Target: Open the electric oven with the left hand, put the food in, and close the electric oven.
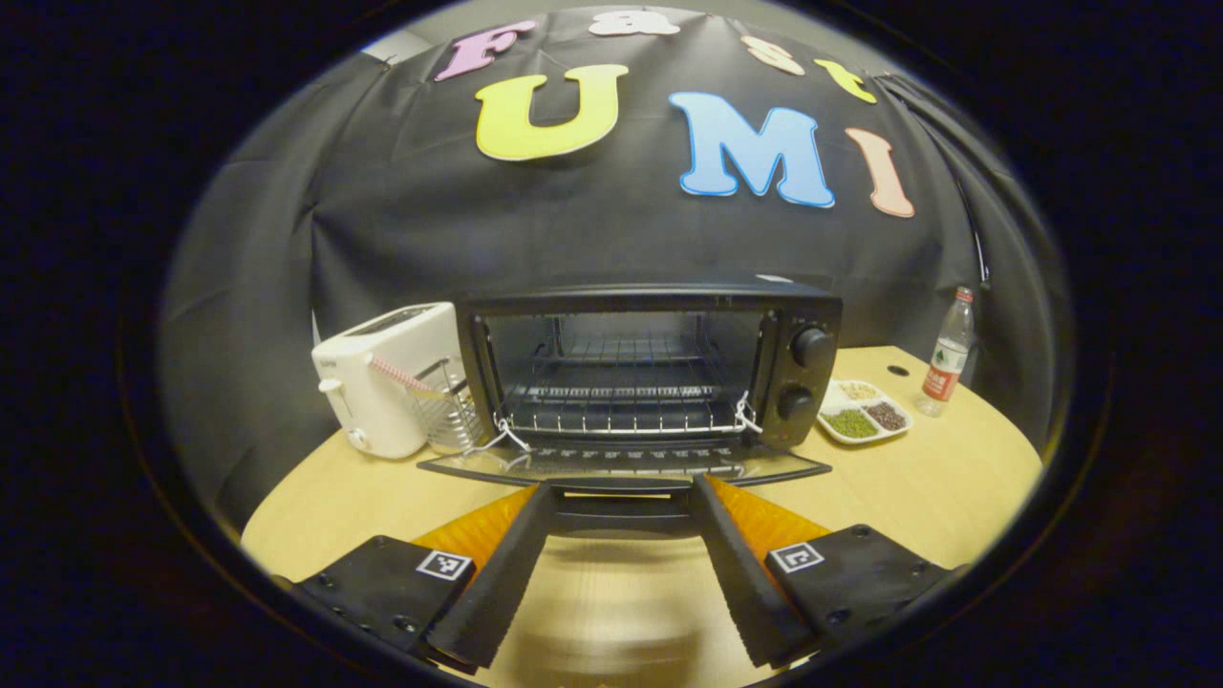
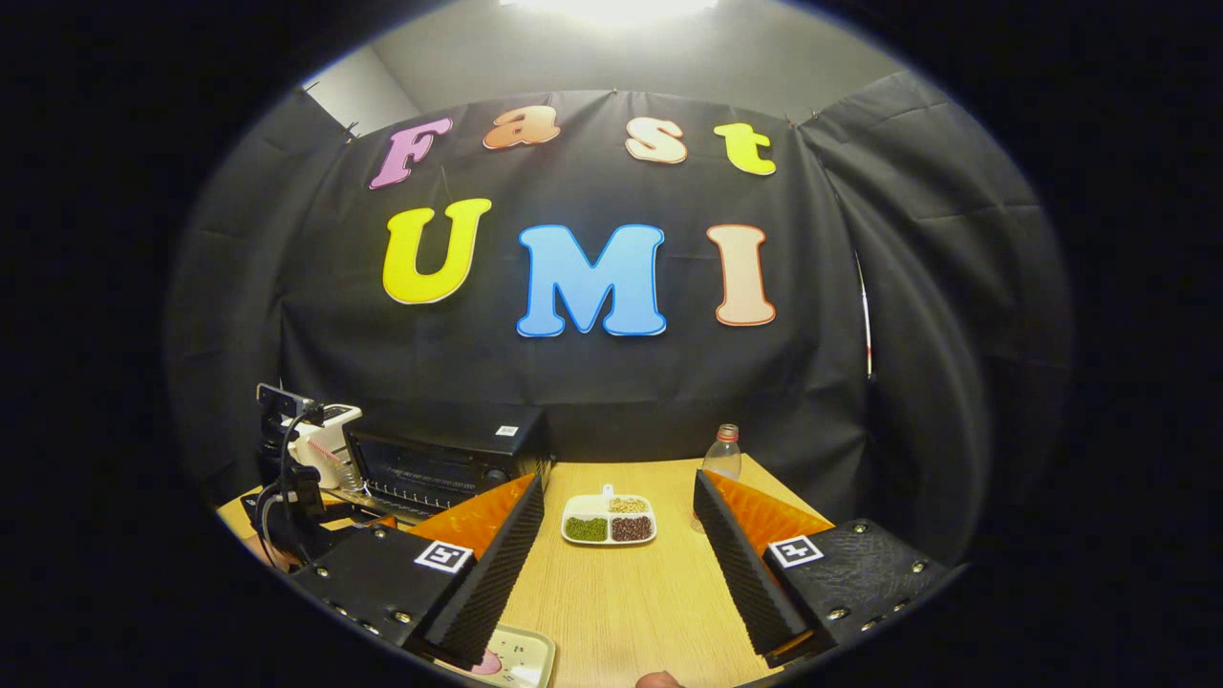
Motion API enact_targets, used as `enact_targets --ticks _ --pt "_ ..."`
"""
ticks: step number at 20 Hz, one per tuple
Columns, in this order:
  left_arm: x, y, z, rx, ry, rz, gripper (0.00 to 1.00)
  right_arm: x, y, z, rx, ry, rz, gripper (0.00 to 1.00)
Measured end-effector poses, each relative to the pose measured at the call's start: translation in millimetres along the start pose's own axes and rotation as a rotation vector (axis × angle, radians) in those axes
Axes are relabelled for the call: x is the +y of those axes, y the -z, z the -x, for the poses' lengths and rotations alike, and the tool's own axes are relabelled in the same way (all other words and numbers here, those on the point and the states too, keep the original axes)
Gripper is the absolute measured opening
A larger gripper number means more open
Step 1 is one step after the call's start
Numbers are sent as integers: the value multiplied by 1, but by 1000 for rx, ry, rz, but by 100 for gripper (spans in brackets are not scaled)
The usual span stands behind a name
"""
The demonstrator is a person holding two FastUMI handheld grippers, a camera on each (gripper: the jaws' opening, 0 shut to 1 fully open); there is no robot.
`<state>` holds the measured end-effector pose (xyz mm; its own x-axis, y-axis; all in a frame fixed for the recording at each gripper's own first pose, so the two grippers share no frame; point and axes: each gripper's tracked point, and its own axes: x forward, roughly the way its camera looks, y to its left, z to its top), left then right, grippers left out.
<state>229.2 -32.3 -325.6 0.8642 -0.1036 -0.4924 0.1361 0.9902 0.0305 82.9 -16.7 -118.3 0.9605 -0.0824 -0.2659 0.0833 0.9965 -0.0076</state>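
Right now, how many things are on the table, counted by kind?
Electric oven, door open: 1
Toaster: 1
Wire rack: 1
Divided dish of beans: 1
Bottle: 1
Tray at the near edge: 1
Total: 6

Booth dim, black cloth soaking up light. Bright ceiling lamp (image 2: 611, 8) glares at top of right gripper view. Tabletop (image 2: 611, 592) evenly lit, soft shadows. Strong fisheye bending at edges; centre sharp.
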Motion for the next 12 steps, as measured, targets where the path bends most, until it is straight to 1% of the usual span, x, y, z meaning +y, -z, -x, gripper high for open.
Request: enact_targets --ticks 1,2,3,4,5,8,9,12 --pt "1 11 1 26 -5 -9 100 2 5 2 12 -8 -4 97" --pt "3 20 1 48 -18 -19 97 3 8 3 24 -16 -8 97" --pt "4 27 2 66 -21 -20 98 5 14 4 38 -27 -11 97" --pt "3 27 5 68 -19 -13 100 7 16 5 48 -35 -14 97" --pt "2 24 12 54 -16 -4 98 9 18 7 55 -44 -16 97" --pt "2 -7 42 -31 -13 3 100 15 27 9 86 -81 -31 97" --pt "4 -19 54 -64 -13 8 98 16 34 9 113 -93 -37 97" --pt "10 -62 88 -162 -23 23 97 25 56 10 208 -151 -68 97"
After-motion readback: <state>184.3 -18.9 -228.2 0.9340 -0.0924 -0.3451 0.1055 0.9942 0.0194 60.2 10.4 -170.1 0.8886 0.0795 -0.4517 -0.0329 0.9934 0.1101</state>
